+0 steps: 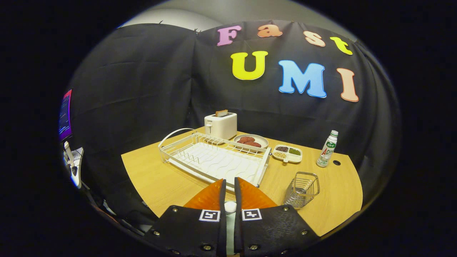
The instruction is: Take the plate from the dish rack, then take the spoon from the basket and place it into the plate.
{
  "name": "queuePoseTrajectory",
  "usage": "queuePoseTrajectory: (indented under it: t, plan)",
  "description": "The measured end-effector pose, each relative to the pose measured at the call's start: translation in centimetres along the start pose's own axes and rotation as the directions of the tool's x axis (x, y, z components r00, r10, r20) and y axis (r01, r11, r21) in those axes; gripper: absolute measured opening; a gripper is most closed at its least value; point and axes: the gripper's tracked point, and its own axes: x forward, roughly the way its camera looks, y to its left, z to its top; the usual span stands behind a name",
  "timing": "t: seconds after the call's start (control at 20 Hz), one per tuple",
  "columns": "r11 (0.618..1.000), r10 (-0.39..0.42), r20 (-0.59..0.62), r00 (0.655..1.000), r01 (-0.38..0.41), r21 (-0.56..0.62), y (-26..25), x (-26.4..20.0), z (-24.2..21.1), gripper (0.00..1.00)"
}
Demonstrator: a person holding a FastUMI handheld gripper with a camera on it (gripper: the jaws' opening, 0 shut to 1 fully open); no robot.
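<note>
A: So, where do the fingers (pixel 229 185) stand?

B: Drawn together with only a thin slit between them, at the near edge of the table (pixel 153 178). A small white rounded thing (pixel 230 206) sits in that slit, low between them; it looks like part of the spoon, though I cannot tell for sure, nor whether both fingers press on it.

A: And the dish rack (pixel 214 159)?

B: Just ahead of the fingertips, white wire, running from the near middle of the table toward its far left corner. Its slots look bare.

A: The basket (pixel 302 190)?

B: A small wire basket, just beside the fingers on their right, near the table's near right edge. I cannot make out anything inside it.

A: What lies beyond?

B: Behind the rack, at the far edge, a white toaster (pixel 221 125) with a slice of bread (pixel 221 113) standing in it. Beside it is a plate (pixel 251 141) carrying reddish pieces, then a small divided tray (pixel 287 153), and a bottle (pixel 327 148) upright toward the far right corner.
</note>
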Motion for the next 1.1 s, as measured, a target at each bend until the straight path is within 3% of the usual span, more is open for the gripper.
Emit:
queuePoseTrajectory:
  t: [0.25, 0.3, 0.45, 0.7, 0.9, 1.1]
  plan:
    - [0.999, -0.023, -0.029, 0.999, 0.022, -0.032, -0.4, 1.6, -0.4, 0.16]
    - [1.0, -0.025, -0.027, 0.999, 0.024, -0.015, -0.8, 1.7, 0.0, 0.21]
    - [0.998, -0.053, 0.003, 0.999, 0.053, 0.021, -2.8, 1.5, 1.6, 0.22]
    - [0.984, -0.174, 0.076, 0.982, 0.171, 0.05, -8.4, -0.9, 5.0, 0.22]
    - [0.95, -0.309, 0.18, 0.934, 0.294, 0.106, -13.7, -4.9, 9.7, 0.22]
    - [0.885, -0.462, 0.281, 0.842, 0.417, 0.207, -19.1, -9.8, 14.8, 0.22]
